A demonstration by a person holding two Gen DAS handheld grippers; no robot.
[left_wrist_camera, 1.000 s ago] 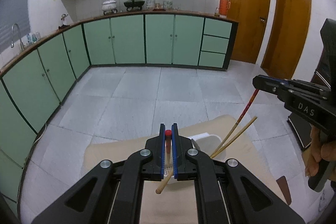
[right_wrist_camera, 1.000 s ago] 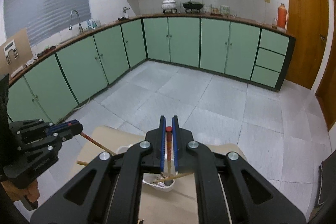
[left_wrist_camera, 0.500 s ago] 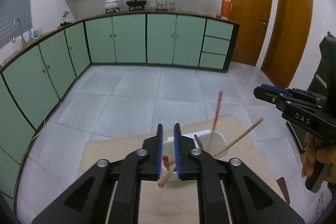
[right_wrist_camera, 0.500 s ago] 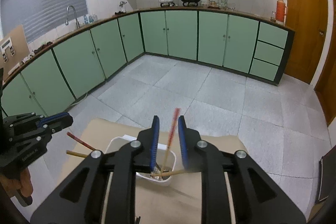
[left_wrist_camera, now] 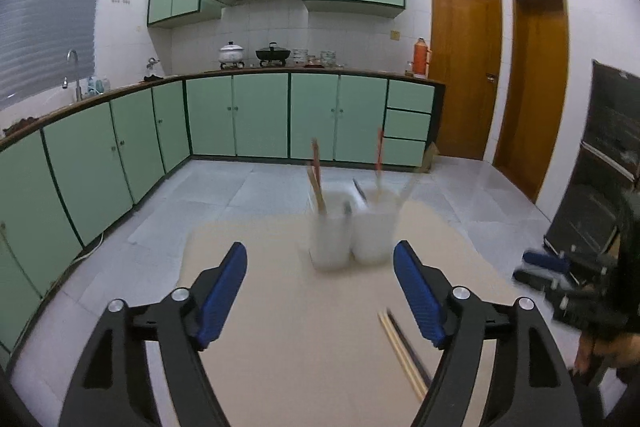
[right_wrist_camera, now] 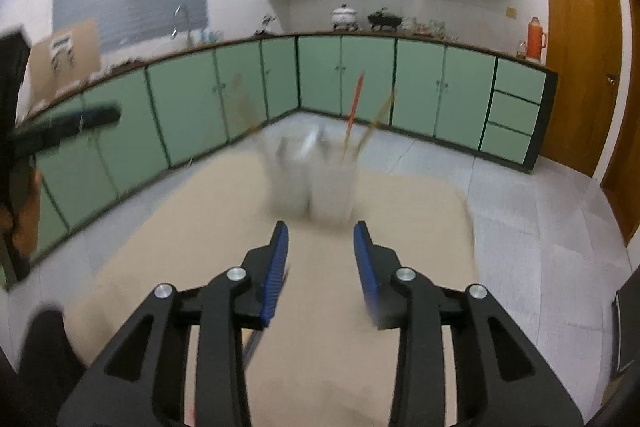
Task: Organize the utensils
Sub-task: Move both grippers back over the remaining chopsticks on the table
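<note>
Left gripper [left_wrist_camera: 320, 285]: jaws just widened, spread, empty. Right gripper [right_wrist_camera: 321, 259]: likewise parted, empty. Two white holders [left_wrist_camera: 352, 231], blurred, apparently holding chopsticks [left_wrist_camera: 316, 173]; loose chopsticks [left_wrist_camera: 402, 351] on table [left_wrist_camera: 300, 339]

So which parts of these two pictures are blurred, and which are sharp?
Left wrist view: the two white holders and their chopsticks are smeared, the right gripper at the edge too; the left gripper is sharp. Right wrist view: heavier blur over holders, table and cabinets; its own jaws stay fairly sharp.

2 white cups [left_wrist_camera: 352, 231] touching, chopsticks upright | loose chopsticks [left_wrist_camera: 402, 351] flat on table
</note>
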